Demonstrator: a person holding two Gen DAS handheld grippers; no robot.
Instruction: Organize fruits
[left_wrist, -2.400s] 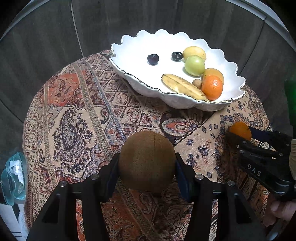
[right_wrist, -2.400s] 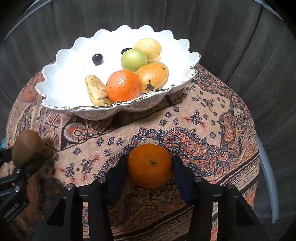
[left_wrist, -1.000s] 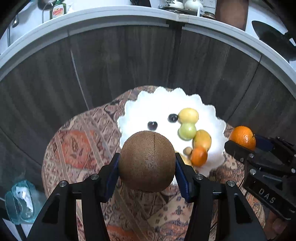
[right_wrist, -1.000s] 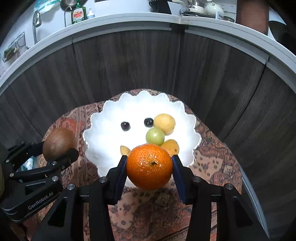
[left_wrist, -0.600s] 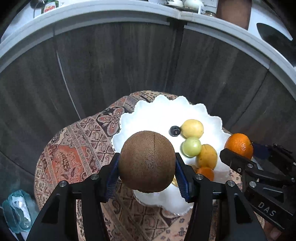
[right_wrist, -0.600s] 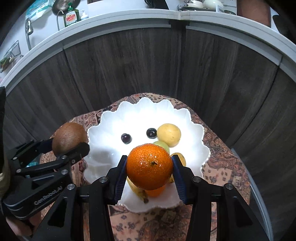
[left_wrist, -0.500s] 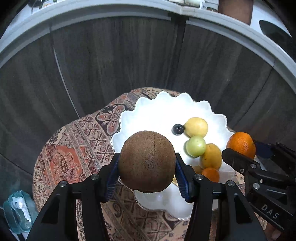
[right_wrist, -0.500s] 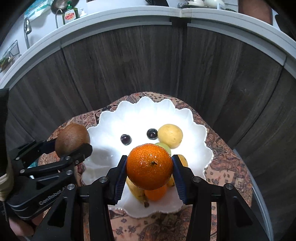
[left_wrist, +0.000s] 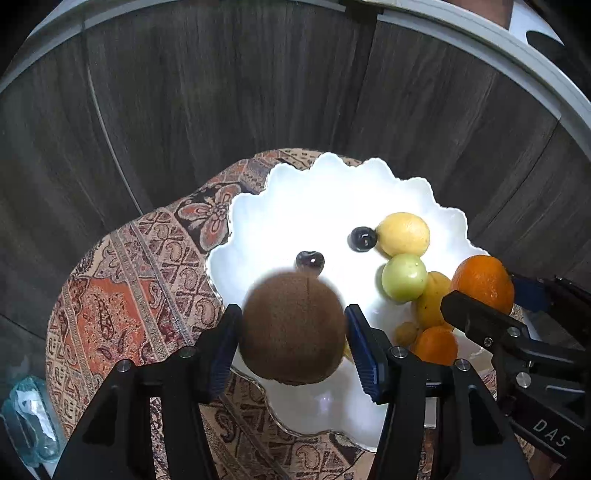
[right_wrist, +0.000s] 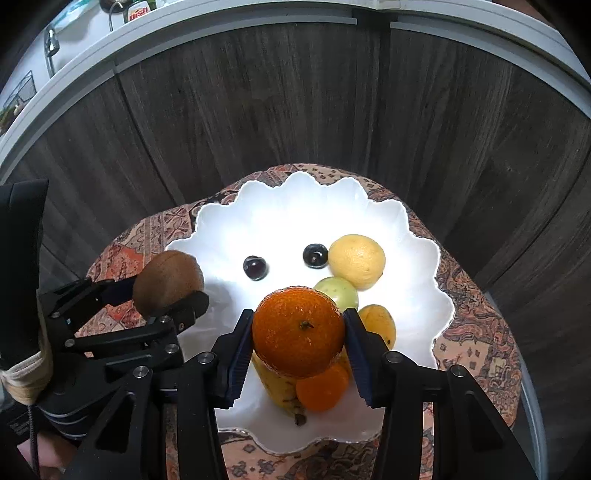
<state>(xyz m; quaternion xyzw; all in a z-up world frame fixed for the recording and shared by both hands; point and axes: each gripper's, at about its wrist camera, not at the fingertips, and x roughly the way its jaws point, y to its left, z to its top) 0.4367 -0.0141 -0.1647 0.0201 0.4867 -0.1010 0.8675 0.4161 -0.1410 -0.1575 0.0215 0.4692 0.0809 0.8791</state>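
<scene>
while both hands hang over the dish: each one carries one fruit
left gripper (left_wrist: 293, 341): its jaws have just been opening; a gap shows on both sides of the kiwi (left_wrist: 291, 328), so it looks already let go and blurred, right above the near left part of the white bowl (left_wrist: 258, 221)
right gripper (right_wrist: 299, 345): jaws clenched on the orange (right_wrist: 299, 330), held over the banana (right_wrist: 275, 387) and a second orange (right_wrist: 321, 387) in the bowl
bowl content: two dark cherries, a yellow fruit, a green fruit (left_wrist: 404, 277), all in the right half
counter: covered by a patterned cloth (left_wrist: 129, 295)
advice for the step: i think the kiwi should land on the free white part, low enough not to bounce out; the orange should go lower before release, beside the pile and not on top, so it does not roll over the rim
</scene>
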